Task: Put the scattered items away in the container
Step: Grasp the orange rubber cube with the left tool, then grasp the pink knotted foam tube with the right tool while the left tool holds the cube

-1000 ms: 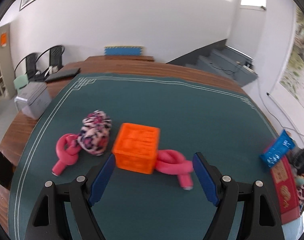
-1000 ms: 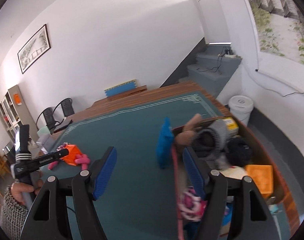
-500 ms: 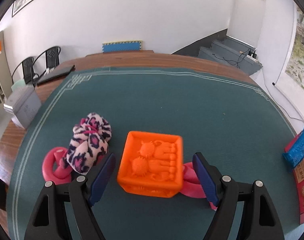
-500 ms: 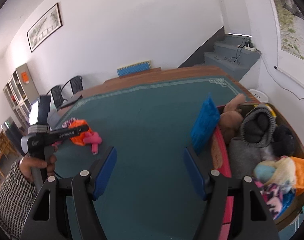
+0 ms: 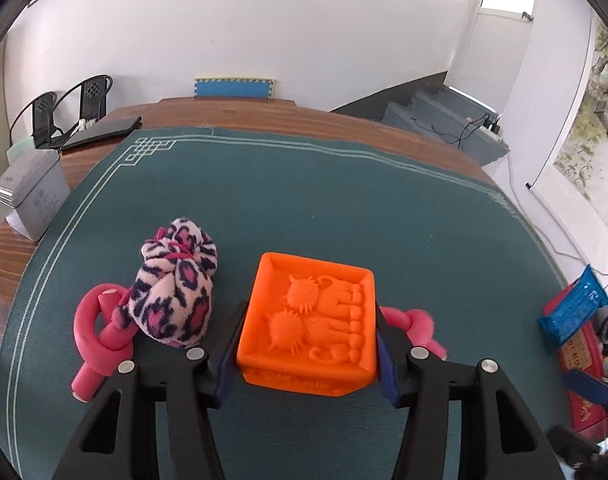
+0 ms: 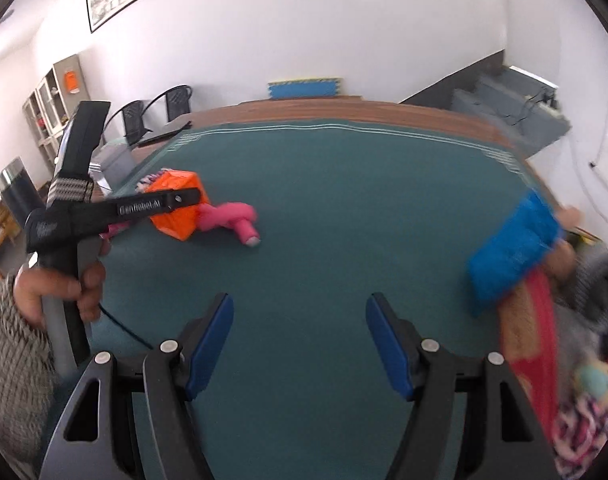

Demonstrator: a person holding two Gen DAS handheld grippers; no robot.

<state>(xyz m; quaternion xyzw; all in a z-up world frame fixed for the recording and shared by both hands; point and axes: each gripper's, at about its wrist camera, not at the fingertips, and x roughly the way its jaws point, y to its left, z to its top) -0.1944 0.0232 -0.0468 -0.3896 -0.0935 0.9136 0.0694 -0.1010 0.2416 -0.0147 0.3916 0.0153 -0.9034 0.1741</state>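
Note:
An orange cube [image 5: 308, 328] with cats in relief sits on the green mat [image 5: 304, 208]. My left gripper [image 5: 310, 312] straddles it, jaws closing, both blue pads against its sides. A leopard-print bundle [image 5: 175, 284] and a pink knotted tube [image 5: 99, 332] lie to its left. A second pink knot [image 5: 420, 324] lies behind the right finger. In the right wrist view my right gripper [image 6: 299, 300] hangs open and empty over bare mat, with the cube [image 6: 175, 208] far left. The red container [image 6: 532, 340], filled with soft items, is at the right, a blue packet [image 6: 512, 252] leaning on its rim.
A grey tin [image 5: 31, 192] and a dark flat device [image 5: 103, 130] rest on the wooden table edge at the left. A person's hand [image 6: 55, 284] holds the left gripper's handle. Chairs and shelves stand beyond the table.
The left gripper came forward and down over the orange cube and its jaws narrowed onto it. The right gripper swung left, away from the container, and lower over the mat.

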